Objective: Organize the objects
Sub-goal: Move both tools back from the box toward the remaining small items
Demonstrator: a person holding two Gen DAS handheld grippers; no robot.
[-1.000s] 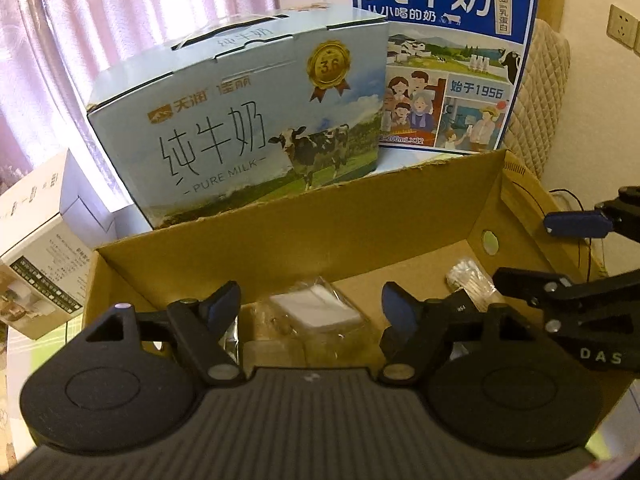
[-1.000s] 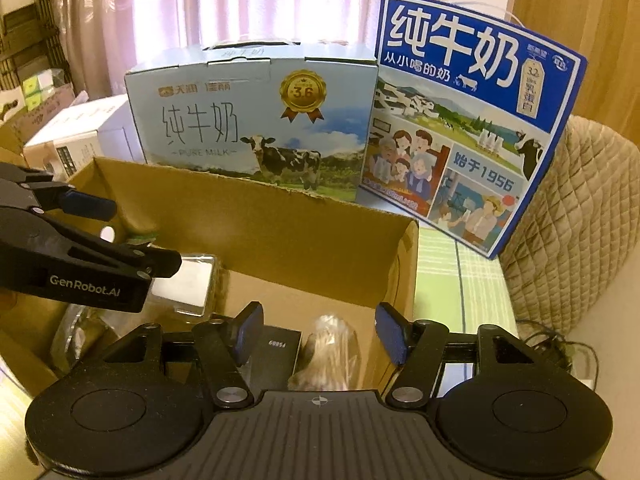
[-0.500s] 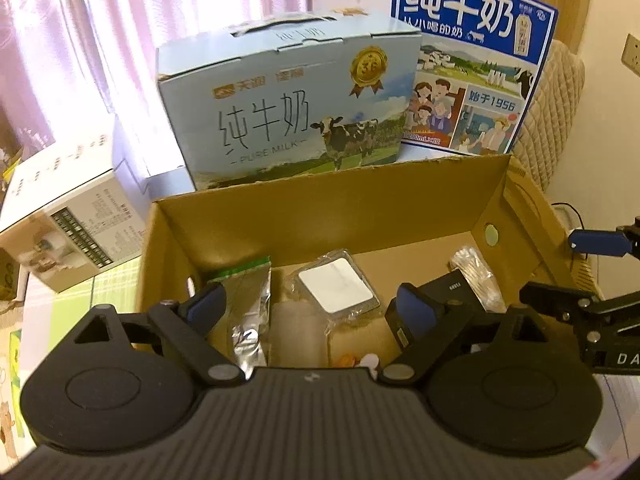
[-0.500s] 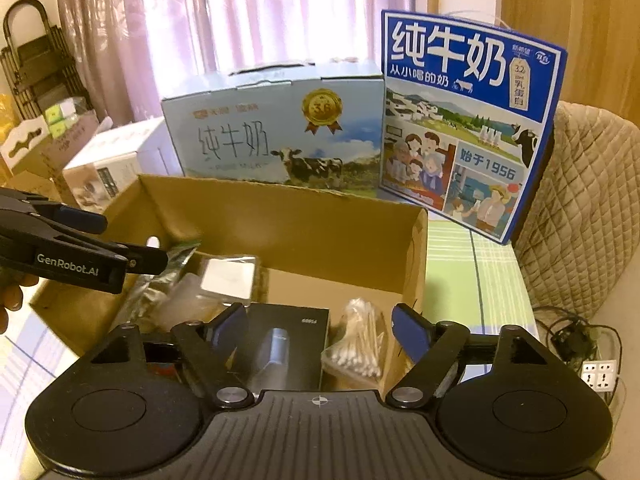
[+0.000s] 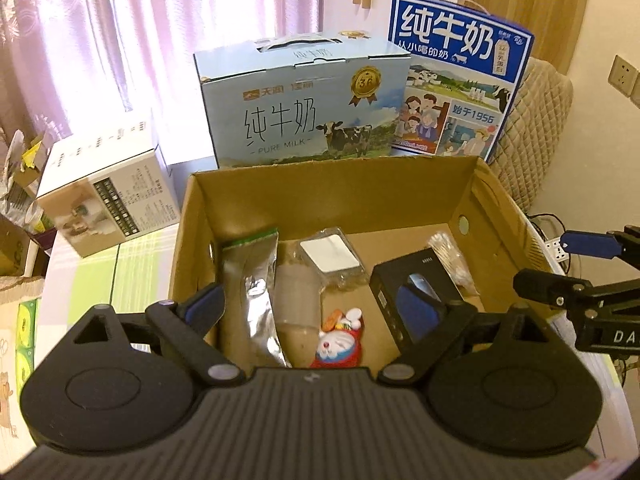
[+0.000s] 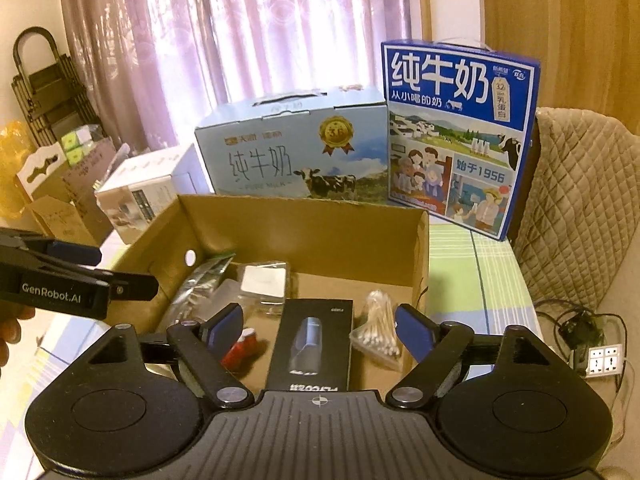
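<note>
Both tools hang above the open cardboard box point(image 5: 400, 188), and neither grasps anything. The left gripper point(image 5: 316, 308) stands spread wide; the right gripper point(image 6: 320, 326) has its jaws opening with nothing pinched between them. The goods lie flat on the box floor, probably laid side by side so each stays reachable: a silver foil pouch point(image 5: 256, 280), a clear packet with a white card point(image 5: 332, 258), a black product box point(image 6: 316, 340), a bag of cotton swabs point(image 6: 378, 328), and a red-and-white cat toy point(image 5: 340, 340) nearest the front.
</note>
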